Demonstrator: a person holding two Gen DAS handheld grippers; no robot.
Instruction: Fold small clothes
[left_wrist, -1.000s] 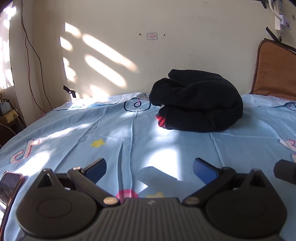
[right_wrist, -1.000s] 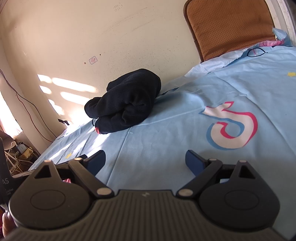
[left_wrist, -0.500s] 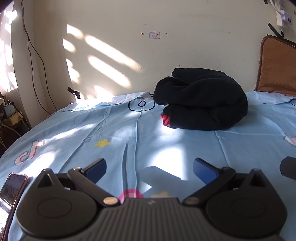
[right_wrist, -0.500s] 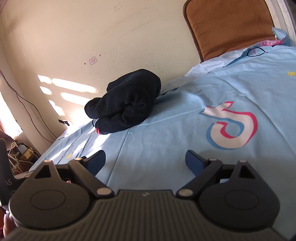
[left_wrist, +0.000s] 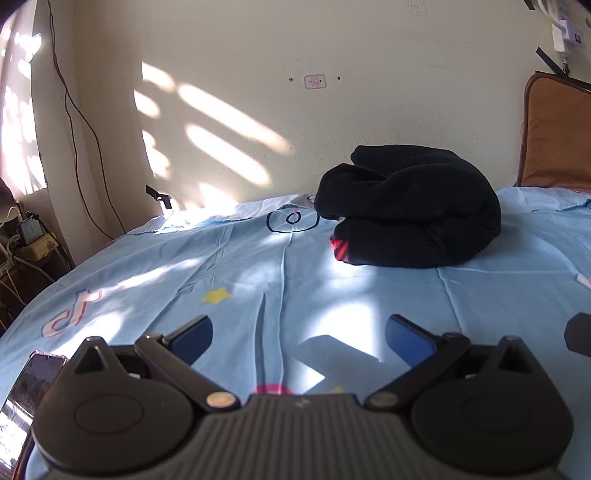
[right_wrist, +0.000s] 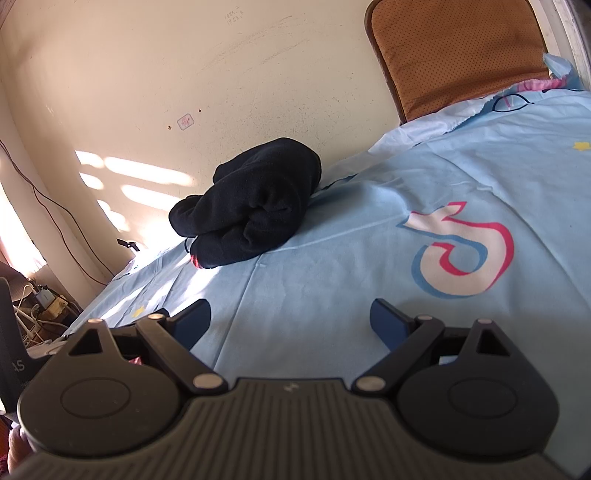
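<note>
Black fleece garment (left_wrist: 410, 210), bundled on the bed (left_wrist: 258, 280) by the wall, judged soft, light, best taken at its red-striped hem (left_wrist: 339, 249); left gripper (left_wrist: 299, 334) and right gripper (right_wrist: 291, 319) are held with jaws wide, empty, well short.
</note>
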